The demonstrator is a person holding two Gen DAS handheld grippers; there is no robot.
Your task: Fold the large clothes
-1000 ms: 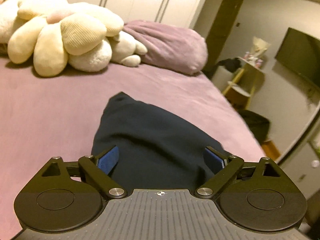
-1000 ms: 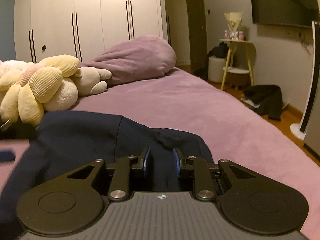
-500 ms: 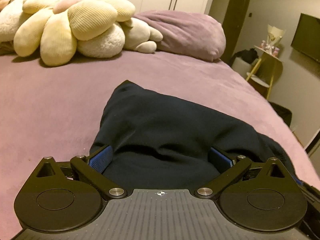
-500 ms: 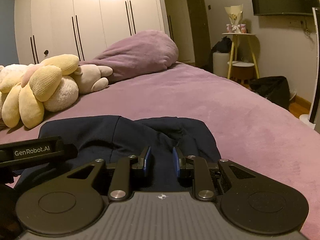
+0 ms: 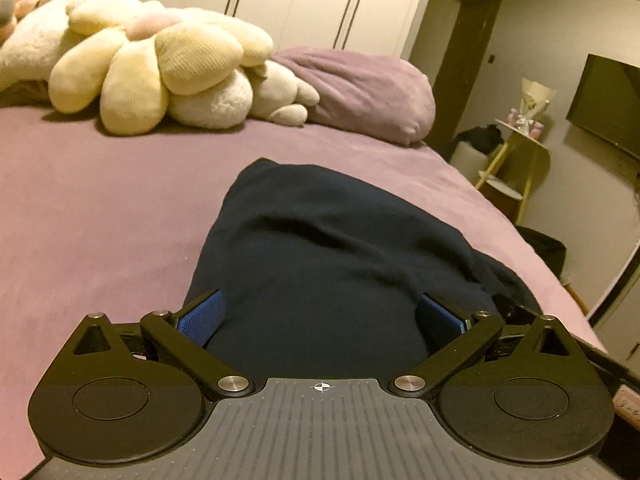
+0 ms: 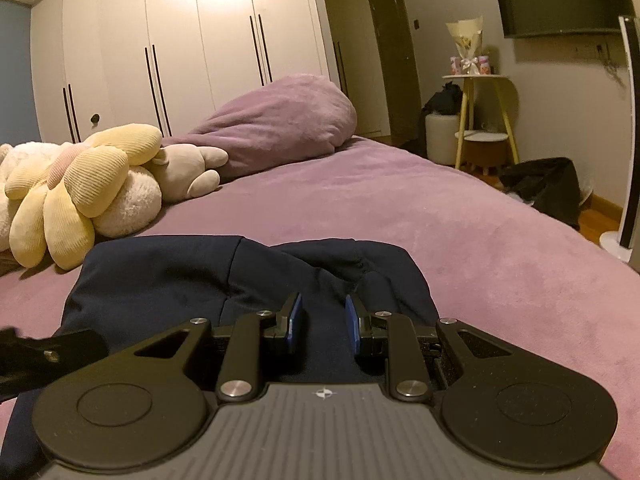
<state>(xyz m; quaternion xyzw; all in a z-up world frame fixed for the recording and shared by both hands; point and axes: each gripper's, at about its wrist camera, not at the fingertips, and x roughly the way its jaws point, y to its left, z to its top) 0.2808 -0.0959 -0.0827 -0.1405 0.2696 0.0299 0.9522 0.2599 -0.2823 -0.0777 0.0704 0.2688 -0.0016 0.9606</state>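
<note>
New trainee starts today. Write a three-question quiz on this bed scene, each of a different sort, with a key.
1. True or false: the left gripper stands wide open over the navy garment.
2. What lies against the flower plush on the purple bedspread? A) a purple pillow B) a laptop C) a shoe
3. Fill in: the right gripper has navy ____ between its blue pads.

Key: 1 true; 2 A, the purple pillow; 3 fabric.
</note>
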